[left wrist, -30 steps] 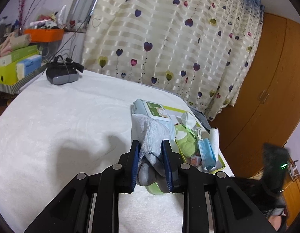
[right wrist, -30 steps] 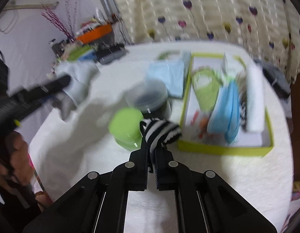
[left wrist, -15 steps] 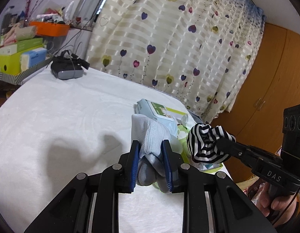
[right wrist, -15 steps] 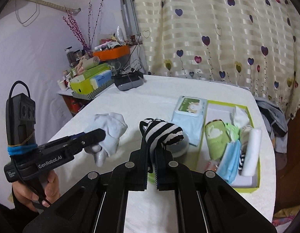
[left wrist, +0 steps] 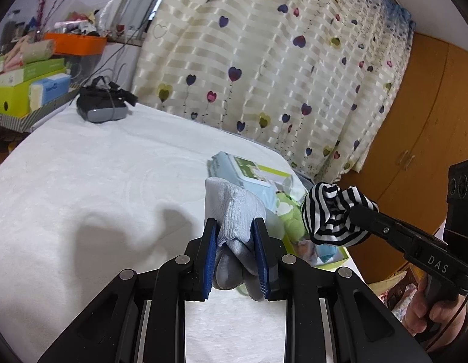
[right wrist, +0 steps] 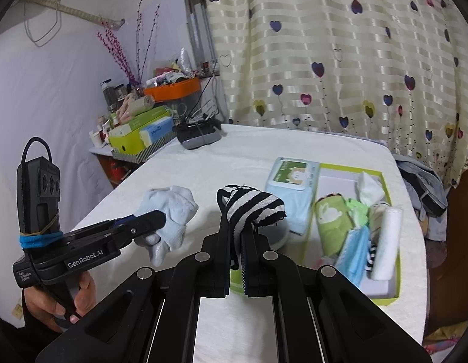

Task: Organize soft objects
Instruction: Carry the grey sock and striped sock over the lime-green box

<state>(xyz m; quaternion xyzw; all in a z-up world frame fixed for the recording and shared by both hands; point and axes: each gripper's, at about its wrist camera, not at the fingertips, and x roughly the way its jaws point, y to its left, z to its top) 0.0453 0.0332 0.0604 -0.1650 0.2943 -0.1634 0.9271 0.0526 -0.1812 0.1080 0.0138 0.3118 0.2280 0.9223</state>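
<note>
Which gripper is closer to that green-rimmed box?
Right. The right gripper, clamping a striped sock, hangs beside the box; the left gripper, holding a pale sock, is farther away.

A heart-print curtain hangs behind; a black headset lies on the table.

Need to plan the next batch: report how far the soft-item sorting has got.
Done: the green tray already holds a green bunny cloth, blue face masks and a white roll. In hand: left gripper clamps a pale blue sock, right gripper a striped sock, both lifted. Left: placing both socks.
</note>
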